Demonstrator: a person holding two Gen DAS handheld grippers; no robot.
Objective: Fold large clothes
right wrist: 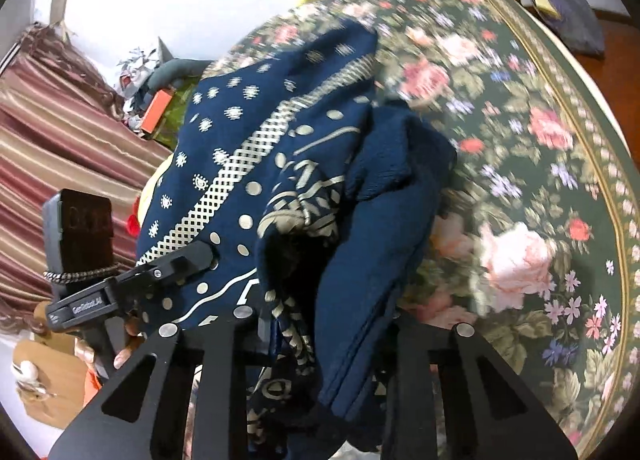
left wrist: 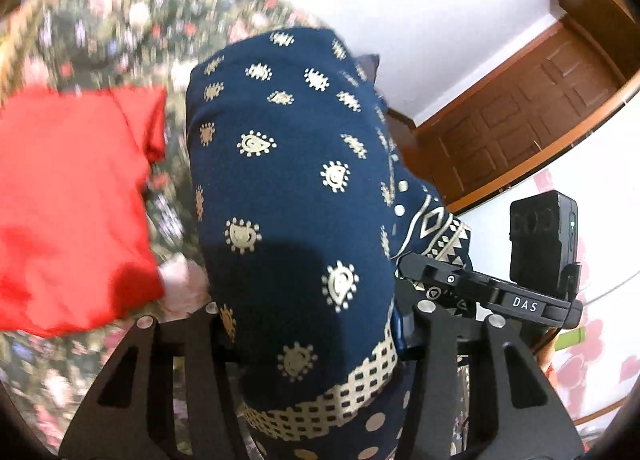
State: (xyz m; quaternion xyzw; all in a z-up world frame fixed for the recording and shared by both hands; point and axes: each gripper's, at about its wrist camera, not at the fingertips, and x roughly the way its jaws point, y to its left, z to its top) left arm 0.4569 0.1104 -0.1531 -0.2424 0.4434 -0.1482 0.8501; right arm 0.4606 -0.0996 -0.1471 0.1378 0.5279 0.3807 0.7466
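While both tools clamp the navy printed garment point(left wrist: 288, 188), left tool point(left wrist: 316, 344) and right tool point(right wrist: 320, 340), it hangs bunched above the floral bedspread point(right wrist: 520, 140); lift evenly, shake flat beside the red cloth point(left wrist: 68, 200).

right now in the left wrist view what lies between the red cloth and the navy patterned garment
A strip of the floral bedcover separates the red cloth from the navy patterned garment; nothing else shows there, in the left wrist view.
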